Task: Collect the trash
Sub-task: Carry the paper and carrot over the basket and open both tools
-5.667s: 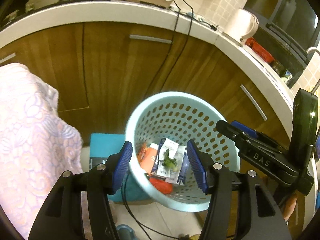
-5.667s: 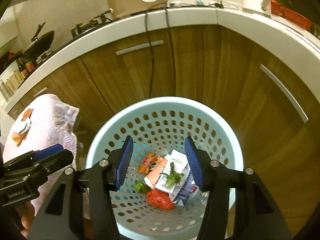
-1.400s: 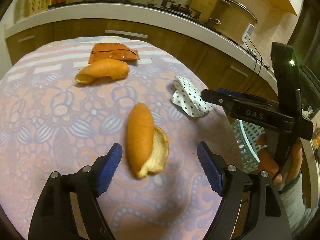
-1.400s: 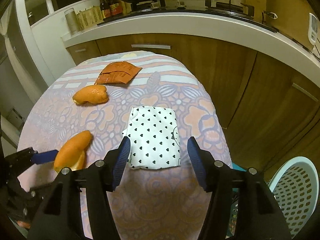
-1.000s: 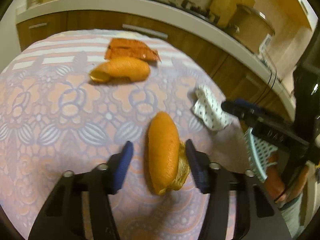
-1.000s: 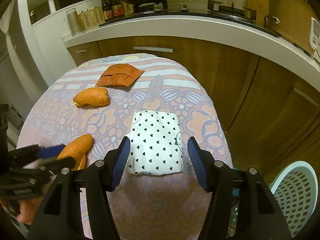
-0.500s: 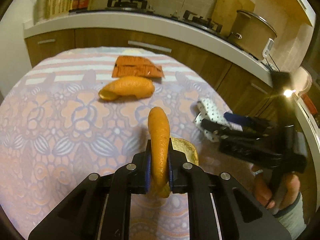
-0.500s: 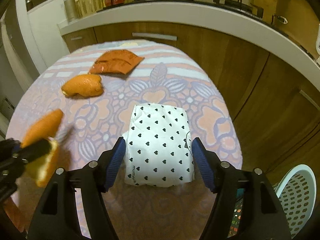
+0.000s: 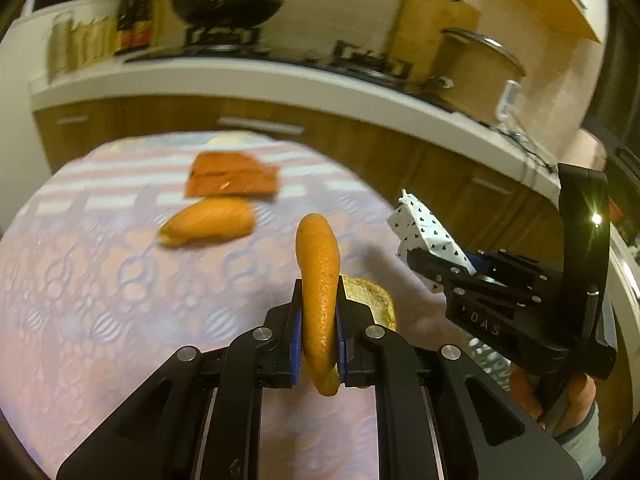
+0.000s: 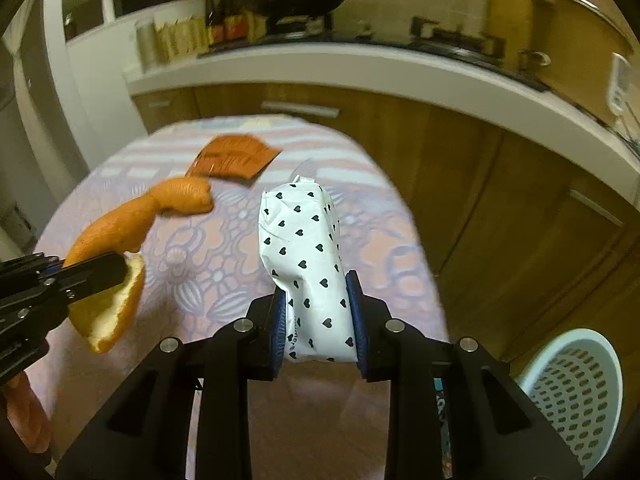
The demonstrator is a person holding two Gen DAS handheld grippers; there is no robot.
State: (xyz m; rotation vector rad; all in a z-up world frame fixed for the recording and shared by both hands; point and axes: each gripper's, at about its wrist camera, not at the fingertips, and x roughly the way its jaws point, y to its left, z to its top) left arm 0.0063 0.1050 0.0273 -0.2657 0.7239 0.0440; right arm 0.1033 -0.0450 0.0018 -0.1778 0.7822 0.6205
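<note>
Both grippers point obliquely downward. Left gripper clamps one curved orange peel; right gripper, jaws just closing, pinches one white heart-printed packet. Beyond them on the worktop: one peel, one orange sachet.

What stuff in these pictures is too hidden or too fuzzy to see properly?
- Basket: right wrist view; its inside is out of sight past the rim, and the picture's edge cuts it off.
- Bottles on the counter: left wrist view; blur makes the labels unreadable.
- Heart-print packet: right wrist view; its lower sides sit behind the right gripper's fingers.
- Orange wrapper: left wrist view; print blurred.
</note>
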